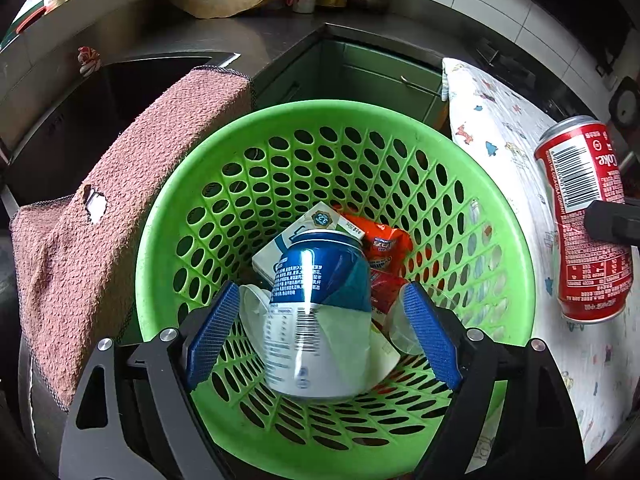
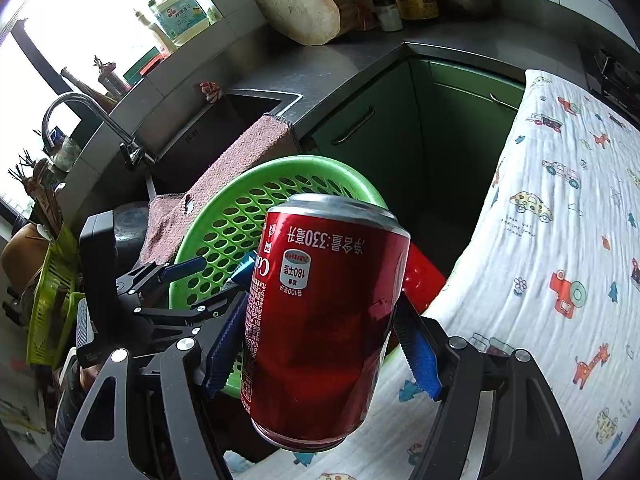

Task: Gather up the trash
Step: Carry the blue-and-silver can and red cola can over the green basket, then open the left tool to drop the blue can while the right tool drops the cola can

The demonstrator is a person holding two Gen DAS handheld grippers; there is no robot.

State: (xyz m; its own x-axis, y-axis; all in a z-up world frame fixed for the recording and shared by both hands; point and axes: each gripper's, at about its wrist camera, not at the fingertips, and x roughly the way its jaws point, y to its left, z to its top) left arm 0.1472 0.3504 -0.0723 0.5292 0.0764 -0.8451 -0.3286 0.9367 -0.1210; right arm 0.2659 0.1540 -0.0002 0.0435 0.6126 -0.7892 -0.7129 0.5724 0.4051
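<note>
Left wrist view steeply down, close over green basket (image 1: 192, 184), right wrist view nearby, sharing basket

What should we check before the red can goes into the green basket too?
1. Red can gripped by the right hand-held gripper: ok, both blue pads press its sides.
2. Blue and white can let go by the left hand-held gripper: ok, there are gaps between pads and can, and it is blurred over the basket.
3. Green basket has room: ok, trash covers only the bottom.
4. Red can above the basket opening: not ok, in the left wrist view it hangs beside the rim, over the white printed cloth.
5. Left hand-held gripper out of the way: not ok, it hangs over the basket.
6. Pink towel clear of the opening: ok.
</note>
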